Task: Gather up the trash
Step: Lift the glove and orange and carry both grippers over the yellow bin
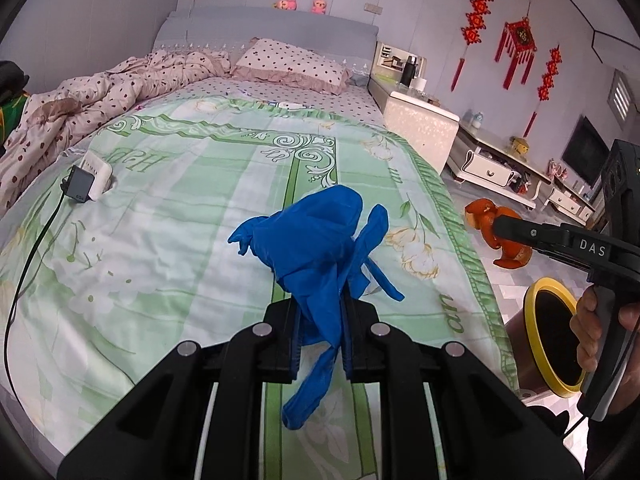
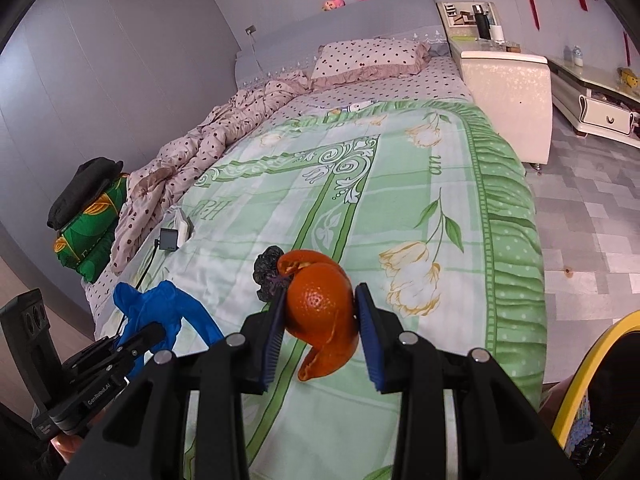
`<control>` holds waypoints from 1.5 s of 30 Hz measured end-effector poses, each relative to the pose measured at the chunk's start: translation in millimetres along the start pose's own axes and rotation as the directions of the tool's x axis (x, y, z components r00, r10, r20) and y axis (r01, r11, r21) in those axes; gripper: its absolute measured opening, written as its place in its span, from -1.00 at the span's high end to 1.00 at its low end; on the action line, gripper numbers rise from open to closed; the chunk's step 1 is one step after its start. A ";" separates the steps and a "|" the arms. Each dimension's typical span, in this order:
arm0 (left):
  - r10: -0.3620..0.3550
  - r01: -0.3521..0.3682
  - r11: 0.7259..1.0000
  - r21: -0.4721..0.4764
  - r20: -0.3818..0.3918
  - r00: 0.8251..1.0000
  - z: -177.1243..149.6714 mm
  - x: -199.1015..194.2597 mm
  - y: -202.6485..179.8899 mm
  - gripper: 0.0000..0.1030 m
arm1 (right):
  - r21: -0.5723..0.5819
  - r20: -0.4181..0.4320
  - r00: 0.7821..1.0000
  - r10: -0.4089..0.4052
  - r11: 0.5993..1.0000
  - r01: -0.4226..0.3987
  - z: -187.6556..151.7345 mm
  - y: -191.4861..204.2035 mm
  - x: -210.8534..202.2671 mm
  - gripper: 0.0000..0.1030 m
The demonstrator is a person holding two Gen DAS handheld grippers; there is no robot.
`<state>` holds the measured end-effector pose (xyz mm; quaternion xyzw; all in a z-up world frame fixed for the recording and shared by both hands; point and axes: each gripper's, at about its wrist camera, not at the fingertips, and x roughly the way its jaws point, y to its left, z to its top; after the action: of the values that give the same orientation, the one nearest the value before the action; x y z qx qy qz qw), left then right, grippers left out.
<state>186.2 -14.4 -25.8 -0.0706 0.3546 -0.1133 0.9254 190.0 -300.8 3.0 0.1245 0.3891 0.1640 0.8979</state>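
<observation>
In the left wrist view my left gripper (image 1: 322,312) is shut on a crumpled blue glove (image 1: 316,240), which hangs above the green bedspread (image 1: 180,240). My right gripper (image 2: 320,292) is shut on a curled orange peel (image 2: 320,312), also lifted off the bed. A crumpled black scrap (image 2: 268,272) shows just behind the peel; I cannot tell whether it lies on the bed. The left view shows the right gripper (image 1: 496,228) with the peel (image 1: 486,216) out past the bed's right edge, above a yellow-rimmed bin (image 1: 540,344). The bin's rim (image 2: 580,380) is at the right view's lower right.
A white power strip with a dark charger (image 1: 90,178) and its cable lie on the bed's left side. A spotted quilt (image 1: 80,100) and pillow (image 1: 292,64) sit at the head end. A white nightstand (image 1: 420,120) and grey tiled floor (image 2: 592,220) are to the right.
</observation>
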 end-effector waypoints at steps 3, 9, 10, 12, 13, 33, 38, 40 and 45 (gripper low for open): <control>-0.012 0.012 1.000 0.019 0.023 1.000 7.6 -10.7 -15.2 0.72 | 0.005 0.036 0.999 0.000 1.000 0.000 3.4 -4.7 -24.6 0.36; -0.047 0.043 0.997 0.062 0.058 0.997 21.0 -28.4 -49.9 0.72 | 0.011 0.110 0.994 -0.026 1.000 0.025 7.1 -18.1 -75.2 0.36; -0.055 0.050 0.996 0.072 0.064 0.996 23.3 -31.4 -57.4 0.72 | 0.013 0.121 0.992 -0.031 0.999 0.029 7.6 -21.3 -82.7 0.36; -0.068 0.062 0.994 0.089 0.072 0.995 26.9 -36.1 -70.3 0.72 | 0.018 0.145 0.989 -0.040 0.999 0.038 7.9 -27.7 -100.0 0.36; -0.077 0.069 0.993 0.098 0.077 0.994 29.0 -38.7 -78.4 0.72 | 0.020 0.155 0.987 -0.047 0.999 0.045 7.8 -31.0 -106.9 0.36; -0.255 0.227 0.931 0.287 0.062 0.965 43.2 -52.9 -236.8 0.72 | 0.147 0.282 0.934 -0.220 0.972 0.185 -9.7 -123.2 -227.2 0.36; -0.294 0.268 0.909 0.320 0.035 0.955 36.3 -47.7 -276.0 0.72 | 0.190 0.289 0.921 -0.262 0.958 0.213 -19.1 -147.2 -245.7 0.36; -0.305 0.281 0.901 0.330 0.023 0.952 33.4 -43.8 -289.4 0.72 | 0.205 0.289 0.916 -0.278 0.953 0.224 -23.2 -156.7 -250.7 0.36; -0.322 0.308 0.888 0.341 -0.016 0.947 25.0 -26.7 -318.3 0.72 | 0.242 0.278 0.910 -0.308 0.939 0.244 -34.9 -177.8 -255.0 0.36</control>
<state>132.8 -313.2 77.0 0.0307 0.2948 -0.3195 0.9000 35.3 -559.9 85.1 0.1828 0.2707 -0.0271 0.9448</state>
